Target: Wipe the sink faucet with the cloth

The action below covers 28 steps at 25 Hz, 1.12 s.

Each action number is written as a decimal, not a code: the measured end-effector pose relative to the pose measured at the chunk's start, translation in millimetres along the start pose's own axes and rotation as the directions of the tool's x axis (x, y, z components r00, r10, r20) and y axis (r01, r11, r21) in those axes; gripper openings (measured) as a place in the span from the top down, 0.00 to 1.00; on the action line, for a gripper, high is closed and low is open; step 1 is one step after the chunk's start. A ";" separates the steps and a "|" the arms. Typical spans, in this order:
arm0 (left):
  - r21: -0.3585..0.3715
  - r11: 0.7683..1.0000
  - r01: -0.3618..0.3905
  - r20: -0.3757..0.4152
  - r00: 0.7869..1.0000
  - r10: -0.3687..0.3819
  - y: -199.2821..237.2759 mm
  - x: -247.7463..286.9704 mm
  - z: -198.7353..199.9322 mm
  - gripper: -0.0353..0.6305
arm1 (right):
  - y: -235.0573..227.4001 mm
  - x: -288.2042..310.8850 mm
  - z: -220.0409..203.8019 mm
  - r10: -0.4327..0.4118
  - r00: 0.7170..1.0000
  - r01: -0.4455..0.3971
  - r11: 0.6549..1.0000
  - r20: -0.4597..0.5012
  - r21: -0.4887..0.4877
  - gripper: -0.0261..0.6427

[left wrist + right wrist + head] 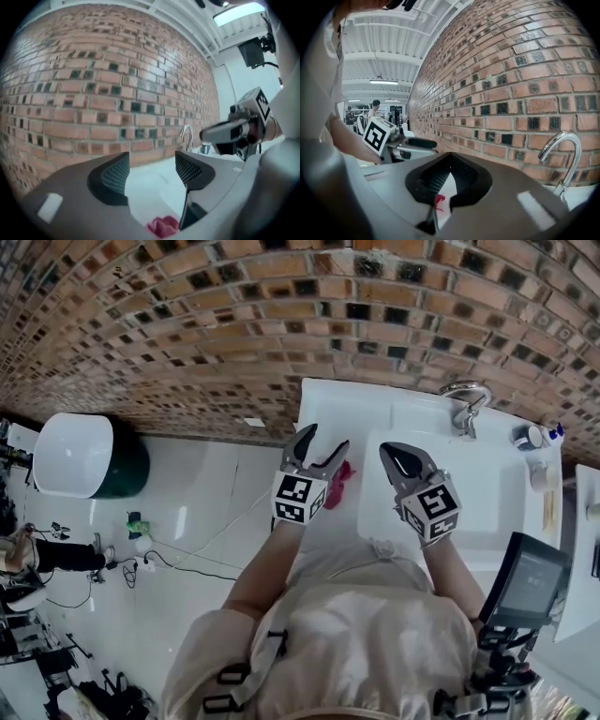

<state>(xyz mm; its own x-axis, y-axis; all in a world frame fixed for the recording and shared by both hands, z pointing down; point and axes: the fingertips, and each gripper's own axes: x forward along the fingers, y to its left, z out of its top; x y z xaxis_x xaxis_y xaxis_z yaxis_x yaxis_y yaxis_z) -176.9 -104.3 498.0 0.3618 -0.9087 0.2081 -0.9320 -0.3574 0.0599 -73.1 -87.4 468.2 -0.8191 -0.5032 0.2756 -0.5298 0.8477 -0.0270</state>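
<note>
A pink cloth (339, 482) lies crumpled on the white counter left of the sink basin (487, 498). My left gripper (323, 439) hovers just above it, open, with nothing between its pads. In the left gripper view the cloth (163, 226) shows low, below the spread jaws of the left gripper (152, 164). The chrome faucet (466, 401) stands at the basin's back edge, far right of the cloth, and its curved spout (562, 145) rises to the right in the right gripper view. My right gripper (394, 454) hangs over the basin's left part, fingertips together. A small red bit shows low in the gap behind them.
A brick wall (281, 324) runs behind the counter. Small cups (531, 437) stand at the basin's right end. A white rounded bowl on a dark green base (75, 454) sits on the floor at left, with cables (169, 563) nearby. A screen device (530, 582) is at lower right.
</note>
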 end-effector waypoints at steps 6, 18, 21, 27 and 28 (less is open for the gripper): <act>0.157 0.984 0.080 0.237 0.964 -0.116 -38.5 4.5 107.3 0.64 | -9.0 -5.6 30.5 -0.026 0.998 0.028 0.999 0.065 -0.037 0.97; 0.125 0.980 0.152 0.210 0.962 -0.176 -59.5 1.5 96.6 0.94 | -16.9 -22.8 45.6 -0.067 0.989 0.072 0.997 0.129 -0.039 0.97; 0.124 0.980 0.156 0.200 0.963 -0.179 -60.9 2.5 95.0 0.94 | -19.0 -24.2 46.0 -0.079 0.989 0.085 0.996 0.129 -0.042 0.97; 0.120 0.977 0.175 0.184 0.963 -0.195 -65.8 5.6 90.0 0.94 | -16.5 -25.8 51.7 -0.087 0.985 0.099 0.992 0.152 -0.075 0.97; 0.118 0.977 0.177 0.182 0.964 -0.196 -65.8 6.0 89.3 0.94 | -16.7 -26.0 52.8 -0.088 0.984 0.101 0.992 0.155 -0.075 0.97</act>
<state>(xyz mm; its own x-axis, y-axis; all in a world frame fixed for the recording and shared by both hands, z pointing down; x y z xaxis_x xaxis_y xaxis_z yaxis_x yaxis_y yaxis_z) -111.7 -105.5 408.2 0.5354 -0.8445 0.0113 -0.8443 -0.5355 -0.0196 -54.6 -97.3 410.8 -0.7933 -0.5959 0.1246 -0.5916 0.8029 0.0734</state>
